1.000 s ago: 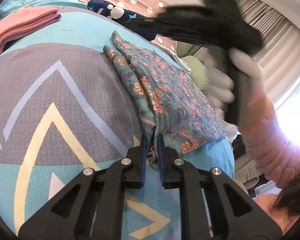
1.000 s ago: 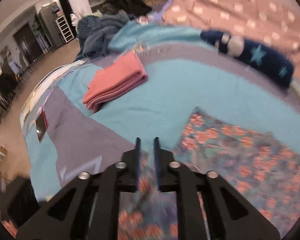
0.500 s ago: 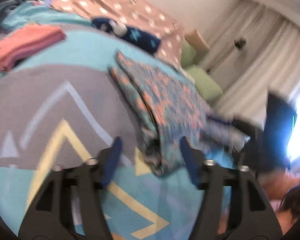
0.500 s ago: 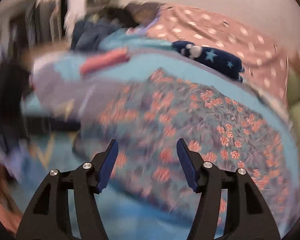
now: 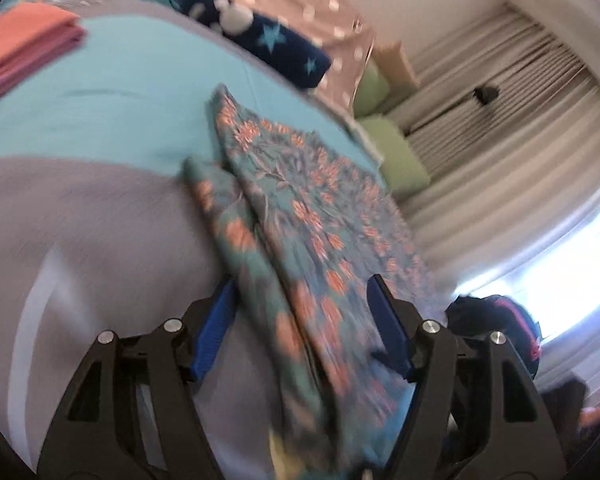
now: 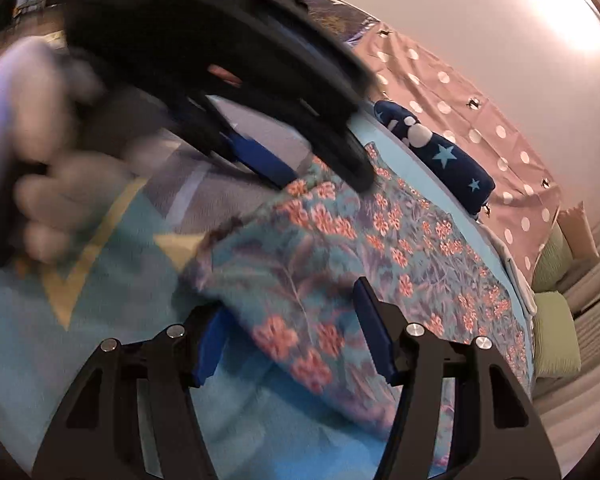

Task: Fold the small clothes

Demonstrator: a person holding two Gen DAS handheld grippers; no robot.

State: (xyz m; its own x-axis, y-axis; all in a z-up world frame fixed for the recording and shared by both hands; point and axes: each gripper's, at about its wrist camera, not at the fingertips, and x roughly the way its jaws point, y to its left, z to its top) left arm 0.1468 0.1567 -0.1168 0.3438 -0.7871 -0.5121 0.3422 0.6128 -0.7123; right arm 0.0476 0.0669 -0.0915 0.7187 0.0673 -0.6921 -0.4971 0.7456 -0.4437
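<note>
Letting go is the news. Left wrist view: the left claw (image 5: 300, 320), pinched on the near edge of the floral garment (image 5: 300, 220) a second ago, now stands with jaws wide and nothing gripped. The cloth lies between the blue pads, loose, on the bed cover (image 5: 80, 140); the jaws have just been opening. A narrower fold shows along the garment's left side, so one fold looks laid down and released. A pink folded stack (image 5: 24, 48) sits far left and a navy star-print bundle (image 5: 256, 36) behind.

Right wrist view: the right claw (image 6: 288, 328) is likewise spread, freshly opened, empty, hovering over the garment's near corner (image 6: 340, 248). Only this view shows the left claw from outside (image 6: 240, 100), blurred, with the hand on its handle (image 6: 52, 200). Only the left view shows the curtains (image 5: 500, 120) and the garment's doubled left edge. Next fold probably needs fresh grips.
</note>
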